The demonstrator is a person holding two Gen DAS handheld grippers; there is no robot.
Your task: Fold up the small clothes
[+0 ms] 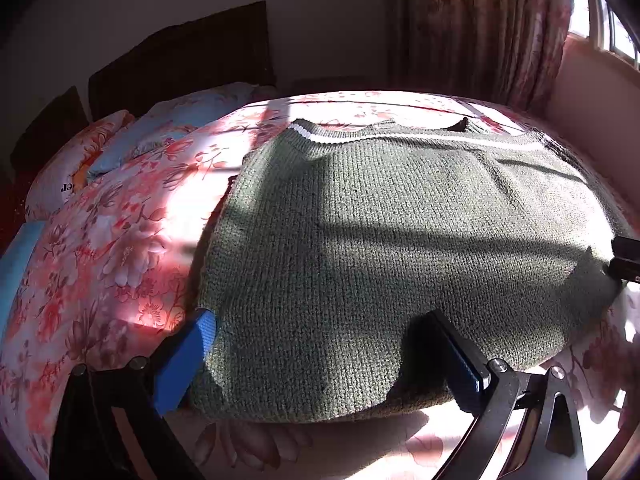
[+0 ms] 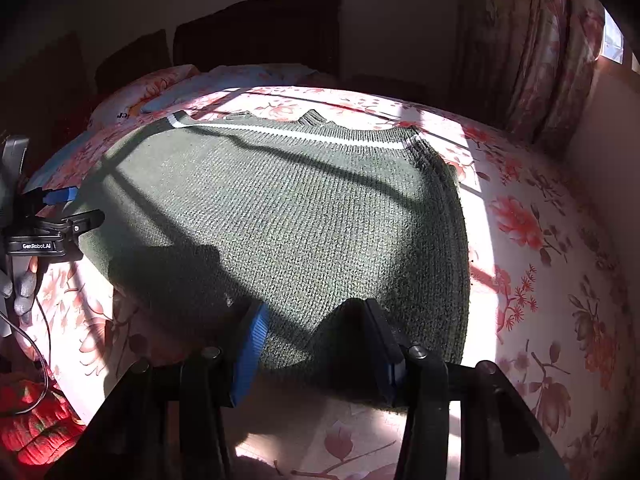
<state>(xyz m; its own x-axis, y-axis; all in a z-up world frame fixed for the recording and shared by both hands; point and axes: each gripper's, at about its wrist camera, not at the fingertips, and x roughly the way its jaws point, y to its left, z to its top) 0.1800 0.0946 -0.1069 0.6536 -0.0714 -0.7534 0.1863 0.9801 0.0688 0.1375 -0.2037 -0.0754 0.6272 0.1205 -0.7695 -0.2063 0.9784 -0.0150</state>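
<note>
While both tongs (image 1: 324, 354) (image 2: 316, 340) straddle the green sweater's (image 1: 400, 220) hem unclamped, "GenRobot.AI" (image 2: 37, 246) marks the left.

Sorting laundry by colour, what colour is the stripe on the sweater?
White, on the grey-green sweater; the stripe shows best in the right wrist view.

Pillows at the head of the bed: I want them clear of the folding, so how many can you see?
2 at least: a floral orange pillow at the far left, and a light blue pillow beside it, both beyond the green sweater. More may be hidden.
</note>
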